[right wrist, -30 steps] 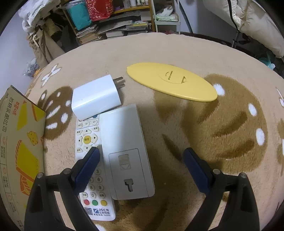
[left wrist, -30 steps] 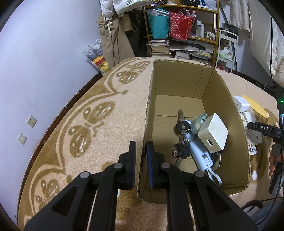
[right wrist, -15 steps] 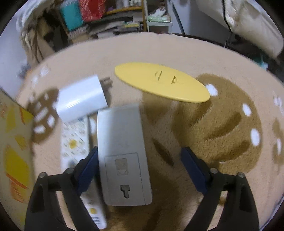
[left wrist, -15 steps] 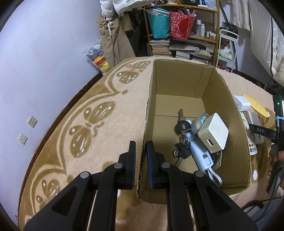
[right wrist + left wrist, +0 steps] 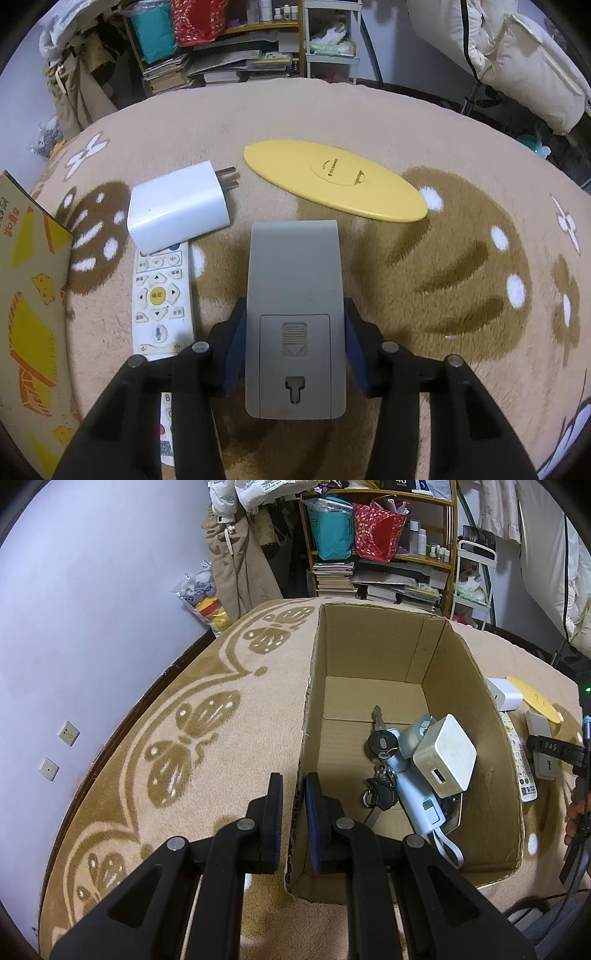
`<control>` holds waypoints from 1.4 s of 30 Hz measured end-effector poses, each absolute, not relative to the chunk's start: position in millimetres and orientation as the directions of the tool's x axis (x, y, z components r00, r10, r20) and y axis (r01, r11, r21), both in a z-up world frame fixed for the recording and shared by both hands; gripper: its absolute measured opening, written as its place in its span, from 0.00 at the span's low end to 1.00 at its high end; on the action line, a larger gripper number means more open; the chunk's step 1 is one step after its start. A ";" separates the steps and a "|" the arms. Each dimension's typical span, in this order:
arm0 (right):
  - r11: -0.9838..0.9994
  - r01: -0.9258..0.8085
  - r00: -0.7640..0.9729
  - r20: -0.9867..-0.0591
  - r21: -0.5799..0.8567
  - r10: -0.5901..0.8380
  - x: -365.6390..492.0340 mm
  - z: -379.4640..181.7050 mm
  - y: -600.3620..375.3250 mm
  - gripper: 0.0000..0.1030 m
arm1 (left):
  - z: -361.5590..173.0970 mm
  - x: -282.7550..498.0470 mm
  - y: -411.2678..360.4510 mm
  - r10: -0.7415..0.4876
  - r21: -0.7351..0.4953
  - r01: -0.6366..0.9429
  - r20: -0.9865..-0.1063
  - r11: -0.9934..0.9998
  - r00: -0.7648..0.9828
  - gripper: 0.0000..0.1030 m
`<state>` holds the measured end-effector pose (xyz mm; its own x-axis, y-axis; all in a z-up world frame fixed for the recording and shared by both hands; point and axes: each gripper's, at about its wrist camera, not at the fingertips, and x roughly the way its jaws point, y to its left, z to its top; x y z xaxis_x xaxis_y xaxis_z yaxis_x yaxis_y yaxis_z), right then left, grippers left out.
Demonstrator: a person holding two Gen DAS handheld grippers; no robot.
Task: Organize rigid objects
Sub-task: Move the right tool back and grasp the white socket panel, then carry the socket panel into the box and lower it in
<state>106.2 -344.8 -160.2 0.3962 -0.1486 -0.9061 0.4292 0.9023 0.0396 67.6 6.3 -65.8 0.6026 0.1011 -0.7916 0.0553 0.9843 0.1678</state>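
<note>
Beige patterned rug (image 5: 369, 110); cluttered bookshelf (image 5: 380, 554) behind.

A beige plush blanket (image 5: 369, 110) patterned with brown butterflies and flowers covers the surface. An open cardboard box (image 5: 373, 642) stands on it. Just beside the box lie a white remote control (image 5: 160, 295), keys up, and a white plug-in charger (image 5: 177, 206) whose near end overlaps the remote's far end. Farther from the box than the remote lies a grey remote (image 5: 295, 317), battery cover up. Beyond the grey remote, well clear of the box, rests a flat yellow oval plate (image 5: 332, 181).
</note>
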 end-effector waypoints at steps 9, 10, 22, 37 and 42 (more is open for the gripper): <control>0.902 0.407 0.526 -0.845 0.145 -0.101 101.0 -115.5 -338.0 0.50 | -65.0 68.0 5.0 0.116 0.183 0.051 -0.790 0.982 0.602 0.12; 0.905 0.387 0.550 -0.832 0.175 -0.074 100.7 -109.5 -335.1 0.50 | -65.0 68.3 4.7 0.121 0.188 0.049 -0.790 0.981 0.601 0.12; 0.951 0.116 0.697 -0.705 0.287 0.128 100.1 -47.5 -268.1 0.50 | -64.7 68.3 2.4 0.136 0.206 0.048 -0.787 0.977 0.602 0.12; 0.935 -0.157 0.634 -0.693 0.319 0.343 96.0 -44.4 -177.4 0.50 | -64.2 67.8 1.4 0.136 0.205 0.048 -0.787 0.978 0.602 0.12; 0.928 -0.207 0.596 -0.712 0.310 0.371 92.3 -49.6 -163.6 0.50 | -64.3 67.7 1.3 0.135 0.204 0.048 -0.787 0.978 0.602 0.12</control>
<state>92.3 -163.6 -49.6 0.5964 0.3709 -0.7119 -0.2068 0.9279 0.3101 67.7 1.3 -64.3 0.6016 0.1353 -0.7873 0.0475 0.9777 0.2044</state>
